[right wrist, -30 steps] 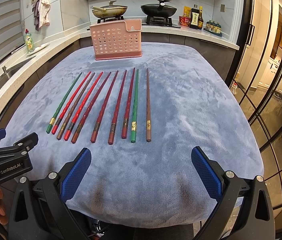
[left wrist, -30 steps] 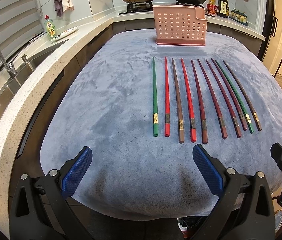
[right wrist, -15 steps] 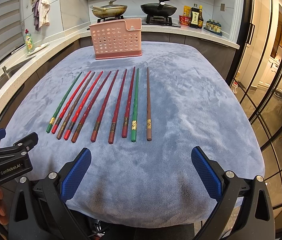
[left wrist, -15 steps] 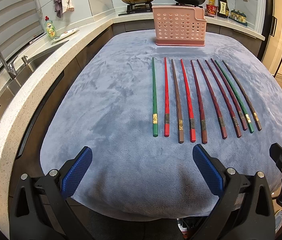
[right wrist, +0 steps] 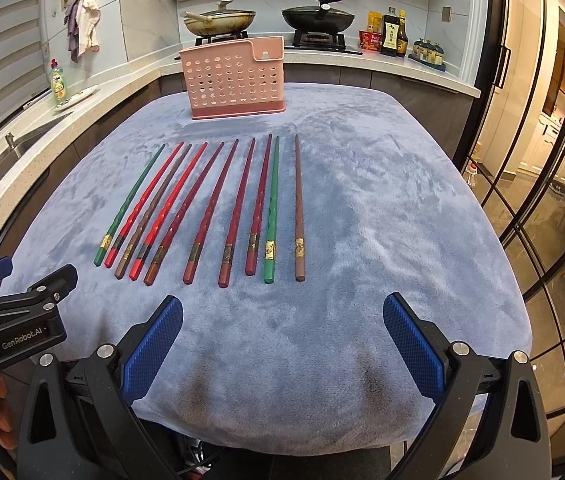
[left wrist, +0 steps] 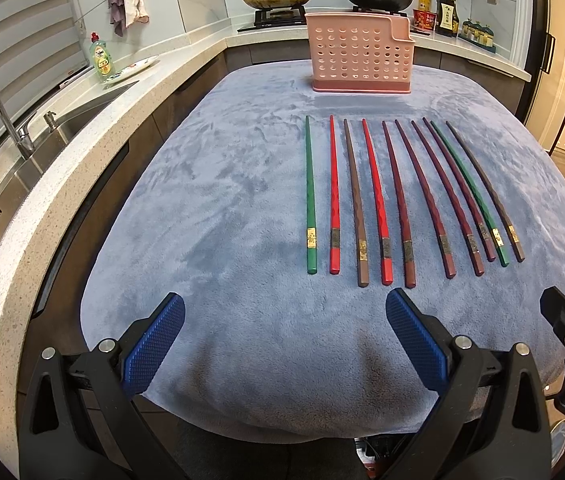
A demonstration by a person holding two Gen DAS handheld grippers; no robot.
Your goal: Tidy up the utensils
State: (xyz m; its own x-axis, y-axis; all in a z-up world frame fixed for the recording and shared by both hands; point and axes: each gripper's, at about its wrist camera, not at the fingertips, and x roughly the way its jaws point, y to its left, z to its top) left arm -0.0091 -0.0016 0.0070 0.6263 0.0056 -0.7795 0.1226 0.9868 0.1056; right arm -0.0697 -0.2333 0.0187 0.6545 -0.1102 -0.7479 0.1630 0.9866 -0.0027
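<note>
Left gripper (left wrist: 284, 322) wide open, nothing in it, hovering over near edge of the blue cloth (left wrist: 222, 200). Right gripper (right wrist: 282, 326) same: jaws spread wide, empty, at near edge. Ten chopsticks (right wrist: 238, 204) lie side by side mid-cloth, thick ends near, tips far; green one (left wrist: 309, 200) far left, brown one (right wrist: 299, 208) far right. Pink holder (right wrist: 236, 80) stands upright at far end, apart from the row. Sink (left wrist: 10, 176) w/ tap on the left counter.
</note>
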